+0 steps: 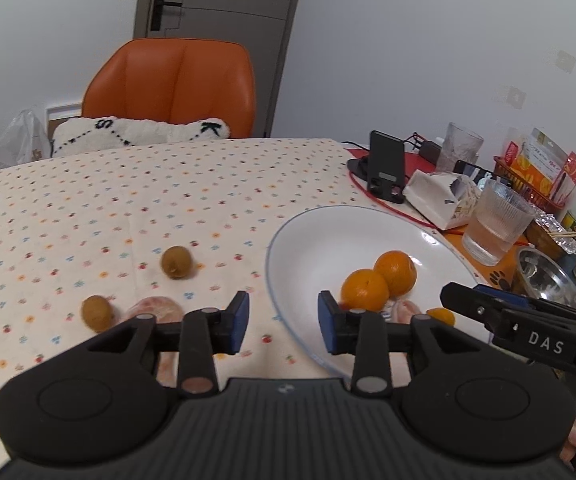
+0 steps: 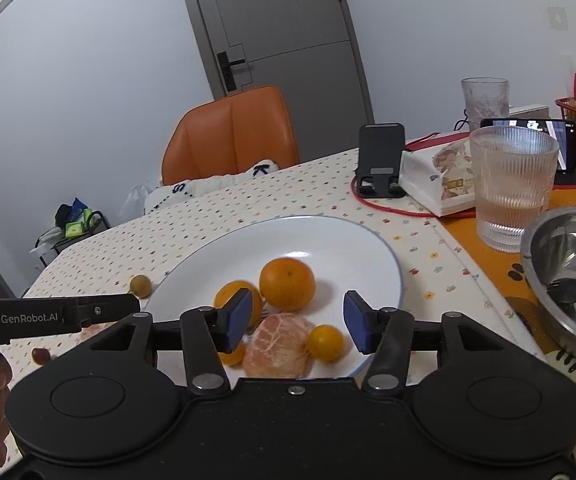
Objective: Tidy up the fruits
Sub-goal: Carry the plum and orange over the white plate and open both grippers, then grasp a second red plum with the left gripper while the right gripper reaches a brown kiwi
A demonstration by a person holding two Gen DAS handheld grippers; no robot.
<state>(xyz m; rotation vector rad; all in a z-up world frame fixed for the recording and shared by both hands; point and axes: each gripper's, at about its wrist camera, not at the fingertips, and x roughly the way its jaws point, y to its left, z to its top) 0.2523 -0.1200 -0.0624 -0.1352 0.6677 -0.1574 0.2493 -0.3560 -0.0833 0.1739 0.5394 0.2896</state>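
1. Jaws on both grippers are standing apart, nothing between the blue pads.
2. Left gripper (image 1: 283, 322) is hovering over the near-left rim of the white plate (image 1: 307, 232); one pad is sitting over the cloth, the other over the plate.
3. Right gripper (image 2: 295, 322) is hanging above the near part of the plate (image 2: 327, 240), just over the fruit pile.
4. Two oranges (image 2: 286, 283) are sitting in the plate, touching each other.
5. Peeled citrus (image 2: 278, 346) is lying at the near edge of the plate, just beside a small yellow fruit (image 2: 325, 342).
6. Second small yellow fruit (image 2: 232, 356) is showing partly behind the right gripper's left pad.
7. Two brown kiwis (image 1: 176, 262) are lying on the dotted cloth left of the plate, apart from each other.
8. Pink peeled piece (image 1: 154, 310) is resting on the cloth beside the nearer kiwi (image 1: 96, 313), partly hidden by the left gripper.
9. Small dark red item (image 2: 41, 355) is lying on the cloth near the left gripper's body; too blurred to identify.
10. Ribbed glass (image 2: 511, 188) with clear liquid is standing on the counter right of the plate, near a steel bowl (image 2: 559, 264) holding a black fork.
11. Phone stand (image 2: 379, 160) and tissue pack (image 2: 435, 184) are sitting behind the plate.
12. Orange chair (image 1: 172, 84) is standing at the counter's far side.
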